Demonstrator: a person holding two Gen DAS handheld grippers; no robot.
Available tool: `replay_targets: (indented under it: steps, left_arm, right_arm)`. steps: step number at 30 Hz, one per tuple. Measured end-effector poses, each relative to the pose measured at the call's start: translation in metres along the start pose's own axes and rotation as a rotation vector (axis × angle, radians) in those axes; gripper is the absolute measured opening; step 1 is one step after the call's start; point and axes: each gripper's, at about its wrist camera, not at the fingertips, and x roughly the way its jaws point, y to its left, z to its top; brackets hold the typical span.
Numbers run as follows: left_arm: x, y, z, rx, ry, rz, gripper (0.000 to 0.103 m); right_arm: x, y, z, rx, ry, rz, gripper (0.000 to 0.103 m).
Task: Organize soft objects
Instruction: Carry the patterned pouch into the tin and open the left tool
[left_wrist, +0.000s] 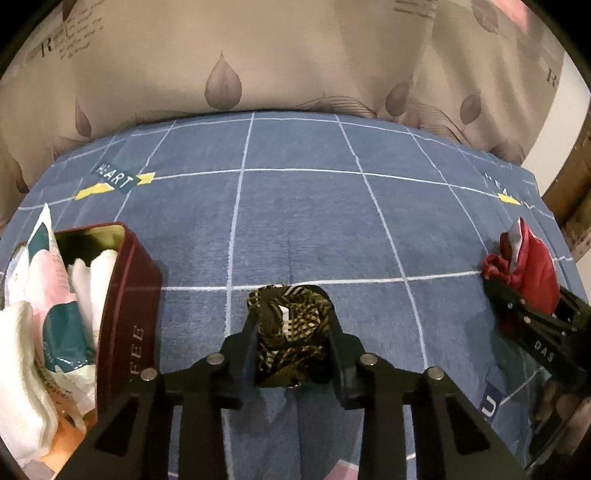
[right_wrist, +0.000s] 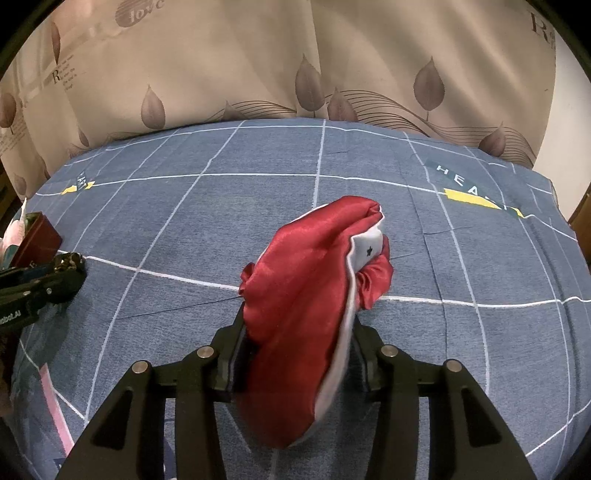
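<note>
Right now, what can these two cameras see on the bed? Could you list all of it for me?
patterned cloth: one, black and gold, rolled, between the left gripper's fingers, mid-bed.
red cloth: one, shiny red with white edging and a small black star, bundled in the right gripper.
tin box: one, dark red, open, at the bed's left edge.
white cloths: several, rolled, inside the tin box.
packets: a few, pink, white and teal, beside the tin box.
bedsheet: one, blue with white grid lines.
curtain: one, beige with leaf print, behind the bed.
left gripper: one, black, closed on the patterned cloth.
right gripper: one, black, closed on the red cloth.
</note>
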Motion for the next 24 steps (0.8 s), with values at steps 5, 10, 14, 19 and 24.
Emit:
replay_targets:
  steps: [5, 10, 14, 19, 24]
  left_arm:
    - [-0.01, -0.008, -0.005, 0.021, -0.011, -0.005, 0.032]
    - [-0.022, -0.015, -0.009, 0.035, -0.024, -0.01, 0.032]
    - [-0.031, -0.018, -0.012, 0.028, -0.03, -0.024, 0.032]
    - [-0.048, -0.02, -0.021, 0.04, -0.041, -0.061, 0.032]
    - [-0.068, -0.019, -0.03, 0.05, -0.06, -0.086, 0.032]
  right_arm:
    - [0.0, 0.0, 0.0, 0.001, 0.0, 0.001, 0.044]
    - [0.0, -0.001, 0.0, 0.001, 0.0, 0.001, 0.044]
    - [0.0, 0.0, 0.0, 0.001, 0.0, 0.0, 0.044]
    - [0.0, 0.0, 0.0, 0.001, 0.0, 0.001, 0.044]
    - [0.0, 0.0, 0.0, 0.001, 0.0, 0.0, 0.044]
